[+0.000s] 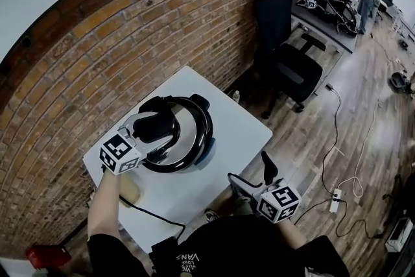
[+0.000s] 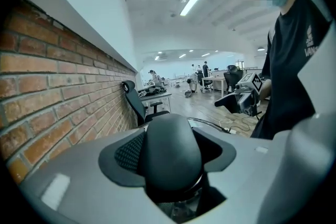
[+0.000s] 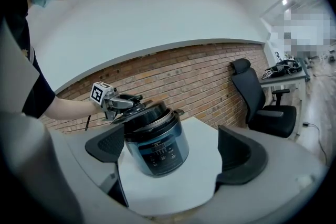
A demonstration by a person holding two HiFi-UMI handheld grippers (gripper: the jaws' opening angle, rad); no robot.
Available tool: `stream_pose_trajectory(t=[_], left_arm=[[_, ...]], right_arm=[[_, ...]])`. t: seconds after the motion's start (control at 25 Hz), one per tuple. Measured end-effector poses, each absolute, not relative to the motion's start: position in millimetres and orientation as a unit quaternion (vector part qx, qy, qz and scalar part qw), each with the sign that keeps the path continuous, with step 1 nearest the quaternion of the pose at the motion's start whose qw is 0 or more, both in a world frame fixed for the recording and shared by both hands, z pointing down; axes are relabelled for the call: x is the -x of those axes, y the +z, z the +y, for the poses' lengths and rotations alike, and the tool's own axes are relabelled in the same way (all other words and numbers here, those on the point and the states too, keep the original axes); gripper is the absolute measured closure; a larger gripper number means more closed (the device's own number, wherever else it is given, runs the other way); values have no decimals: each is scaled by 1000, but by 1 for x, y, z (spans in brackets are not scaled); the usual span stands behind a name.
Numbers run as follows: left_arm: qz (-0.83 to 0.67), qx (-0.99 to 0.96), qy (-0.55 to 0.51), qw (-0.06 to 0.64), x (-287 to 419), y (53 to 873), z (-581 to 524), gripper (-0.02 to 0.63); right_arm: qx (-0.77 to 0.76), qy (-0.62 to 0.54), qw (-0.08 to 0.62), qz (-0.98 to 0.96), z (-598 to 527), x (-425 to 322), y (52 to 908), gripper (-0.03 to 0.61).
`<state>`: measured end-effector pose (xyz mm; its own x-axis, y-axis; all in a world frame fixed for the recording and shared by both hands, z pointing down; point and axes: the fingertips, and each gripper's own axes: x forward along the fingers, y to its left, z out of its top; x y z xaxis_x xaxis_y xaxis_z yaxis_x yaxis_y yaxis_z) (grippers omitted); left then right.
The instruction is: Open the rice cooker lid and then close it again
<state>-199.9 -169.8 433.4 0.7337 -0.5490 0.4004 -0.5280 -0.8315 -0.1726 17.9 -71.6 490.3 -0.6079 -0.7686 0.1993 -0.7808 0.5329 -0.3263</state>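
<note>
Black and rounded, the handle (image 2: 170, 155) of the lid (image 1: 191, 121) fills the gap between the left gripper's (image 1: 157, 128) jaws, and they're closed right on it. That lid lies on top of the rice cooker (image 3: 156, 149), a dark blue pot with a silver rim, though from here I can't tell whether it's fully seated. The cooker stands toward the back of the white surface (image 1: 243, 130), close to the brick wall (image 1: 117, 55). Its control panel (image 3: 157, 155) faces the right gripper view, with white print too small to read.

Over on the other side, the right gripper (image 1: 253, 174) hangs just off the front edge of the surface, jaws wide apart, nothing between them, well clear of the cooker. Each gripper carries a marker cube (image 1: 120, 154) with a black-and-white square pattern. The person's dark shirt (image 1: 214, 250) shows "VANS", upside down in the head view. A black office chair (image 1: 285, 61) stands beyond the surface.
</note>
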Motion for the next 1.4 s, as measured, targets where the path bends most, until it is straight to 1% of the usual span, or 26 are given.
stream_pose_trajectory(t=[0.32, 0.8, 1.12, 1.4], left_arm=[[259, 934, -243, 31, 190, 440, -186, 334], [195, 947, -254, 35, 181, 455, -196, 334], [169, 956, -239, 36, 181, 456, -196, 333], [167, 957, -236, 37, 180, 454, -196, 332]], right_arm=[[-430, 195, 23, -881, -95, -22, 490, 21], [-450, 206, 33, -868, -109, -41, 497, 21], [-461, 209, 42, -862, -116, -45, 504, 21], [-451, 210, 46, -866, -122, -33, 502, 21]])
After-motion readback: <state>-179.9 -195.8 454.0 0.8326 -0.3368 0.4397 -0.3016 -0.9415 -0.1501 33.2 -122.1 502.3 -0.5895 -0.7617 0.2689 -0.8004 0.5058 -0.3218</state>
